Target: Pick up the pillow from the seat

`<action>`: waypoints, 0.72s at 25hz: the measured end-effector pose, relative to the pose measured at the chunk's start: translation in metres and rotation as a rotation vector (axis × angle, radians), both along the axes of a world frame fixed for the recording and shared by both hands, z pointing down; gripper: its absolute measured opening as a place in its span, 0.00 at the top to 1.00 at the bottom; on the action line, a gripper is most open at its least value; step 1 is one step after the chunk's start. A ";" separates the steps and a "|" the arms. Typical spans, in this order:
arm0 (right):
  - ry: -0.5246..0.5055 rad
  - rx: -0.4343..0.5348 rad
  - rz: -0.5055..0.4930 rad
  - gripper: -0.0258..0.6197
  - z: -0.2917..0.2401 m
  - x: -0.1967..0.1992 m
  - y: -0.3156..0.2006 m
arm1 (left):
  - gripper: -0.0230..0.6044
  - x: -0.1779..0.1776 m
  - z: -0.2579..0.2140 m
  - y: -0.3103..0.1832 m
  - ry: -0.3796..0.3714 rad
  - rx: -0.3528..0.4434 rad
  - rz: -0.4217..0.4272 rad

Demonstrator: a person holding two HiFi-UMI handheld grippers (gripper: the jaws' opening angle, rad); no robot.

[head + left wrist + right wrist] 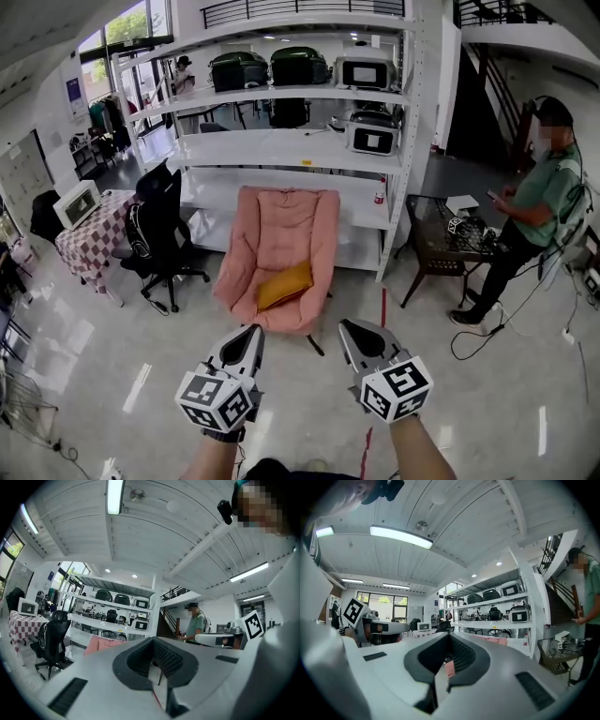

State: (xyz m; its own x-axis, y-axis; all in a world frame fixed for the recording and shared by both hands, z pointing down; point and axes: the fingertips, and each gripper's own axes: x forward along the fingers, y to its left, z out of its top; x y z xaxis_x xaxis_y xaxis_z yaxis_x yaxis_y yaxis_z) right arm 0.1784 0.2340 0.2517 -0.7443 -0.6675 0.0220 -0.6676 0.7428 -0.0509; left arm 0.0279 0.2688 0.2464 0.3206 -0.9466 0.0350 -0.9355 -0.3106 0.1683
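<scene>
Left gripper [251, 336] & right gripper [352, 333]: jaws pressed together on both, nothing btwn them, held level, side by side. Ahead, well apart from both, the yellow pillow [285, 285] lies tilted on the seat of the pink chair [281, 220], w/ white shelving [281, 148] behind it.

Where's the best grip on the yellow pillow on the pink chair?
The pillow lies on the seat of the pink chair, whose back and sides wrap behind it, leaving its front edge free. So probably pinch that near edge with the claw, coming in from the chair's open front.
</scene>
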 end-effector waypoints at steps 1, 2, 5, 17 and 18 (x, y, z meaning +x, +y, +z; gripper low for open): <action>-0.003 -0.001 0.002 0.96 0.000 0.003 -0.002 | 0.96 0.002 0.000 -0.002 -0.001 0.000 0.001; -0.005 -0.002 0.003 0.96 0.001 0.006 -0.003 | 0.96 0.004 0.000 -0.005 -0.001 0.001 0.001; -0.009 -0.005 0.013 0.96 0.005 0.012 -0.011 | 0.96 0.007 0.002 -0.015 -0.002 0.002 0.001; 0.020 -0.025 0.056 0.96 0.025 0.001 -0.084 | 0.96 -0.007 0.018 -0.099 0.005 0.004 0.030; 0.024 -0.026 0.060 0.96 0.027 -0.002 -0.093 | 0.96 -0.009 0.020 -0.109 0.006 0.005 0.036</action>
